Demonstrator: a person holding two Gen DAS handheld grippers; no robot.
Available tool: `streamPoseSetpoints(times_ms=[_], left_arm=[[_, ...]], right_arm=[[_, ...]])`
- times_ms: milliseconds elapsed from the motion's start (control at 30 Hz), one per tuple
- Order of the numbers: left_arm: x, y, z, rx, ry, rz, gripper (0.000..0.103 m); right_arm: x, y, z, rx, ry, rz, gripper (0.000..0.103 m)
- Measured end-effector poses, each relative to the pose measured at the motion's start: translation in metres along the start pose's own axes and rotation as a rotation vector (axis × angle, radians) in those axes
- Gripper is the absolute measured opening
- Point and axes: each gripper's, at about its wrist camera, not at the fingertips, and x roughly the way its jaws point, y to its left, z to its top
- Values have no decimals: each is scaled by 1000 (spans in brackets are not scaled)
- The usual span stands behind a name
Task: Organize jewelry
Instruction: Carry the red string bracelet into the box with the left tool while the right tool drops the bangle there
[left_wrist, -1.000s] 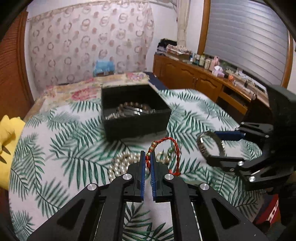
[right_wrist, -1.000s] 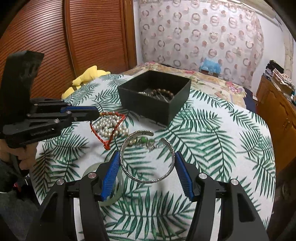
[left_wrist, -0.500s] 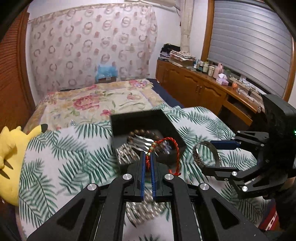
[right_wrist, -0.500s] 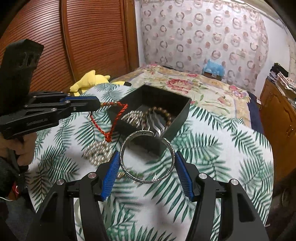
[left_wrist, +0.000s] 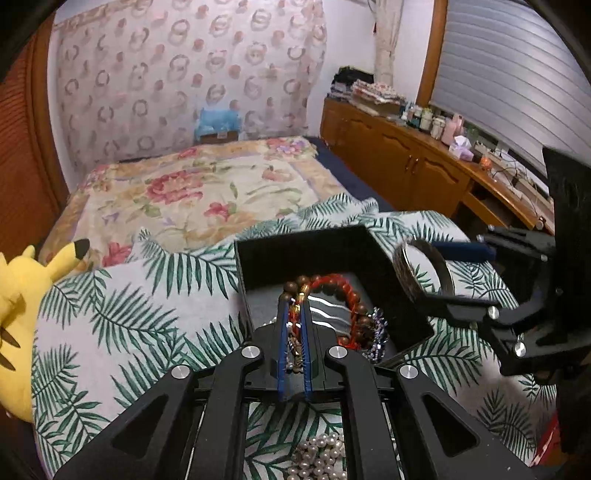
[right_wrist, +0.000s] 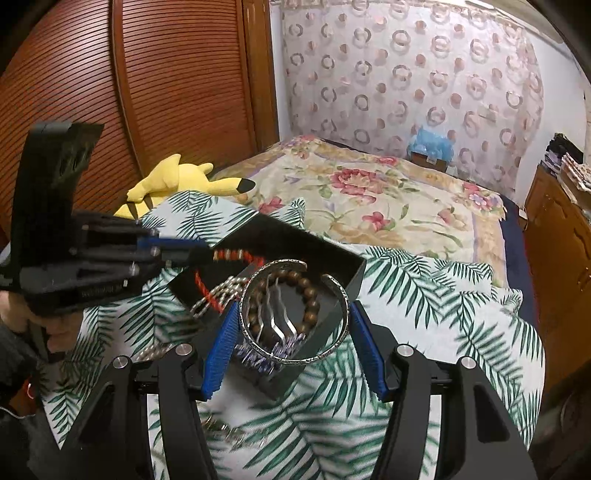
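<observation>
My left gripper (left_wrist: 294, 306) is shut on a red cord bracelet (left_wrist: 332, 284) and holds it over the open black box (left_wrist: 295, 254); it also shows in the right wrist view (right_wrist: 199, 254) with the red cord (right_wrist: 207, 291) hanging into the box (right_wrist: 343, 277). My right gripper (right_wrist: 293, 325) is shut on a silver cuff bangle (right_wrist: 343, 299), held just above the box's near right corner; the bangle shows in the left wrist view (left_wrist: 406, 273). Inside the box lie a brown bead bracelet (right_wrist: 310, 295), a silver chain and a wavy metal piece.
A pearl necklace (left_wrist: 317, 458) lies on the palm-leaf cloth (left_wrist: 129, 314) beneath my left gripper. A yellow plush toy (left_wrist: 14, 314) sits at the table's left edge. A floral bed lies beyond, a wooden cabinet (left_wrist: 406, 166) to the right.
Both grippers have moved forward to the box. The red bracelet now hangs over the box's inside and the bangle is over its near corner.
</observation>
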Motion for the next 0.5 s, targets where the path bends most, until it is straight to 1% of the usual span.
streamPoseSetpoints(times_ms=[67,133,200,267,367,500], left_arm=[[2,2,-1,-2,6,-2,7],[1,3,-2,-3,2,7,12],[-2,5,-3,-12,-9,10,22],[-6,7,-4,-20,-17,18,26],[-12,14,-6,-30,-27,31,28],[-18,20,-8,-34,-33,54,29]], right_arm=[[7,-2,5,-6,-2,3,62],[15,-2,11,-15,1,-1,62],[23,-2,14,-20,4,-4,62],[31,-1,16,-28,11,-4,62],[44,3,17,-49,22,-10,62],[60,6,18,-76,45,-42,62]])
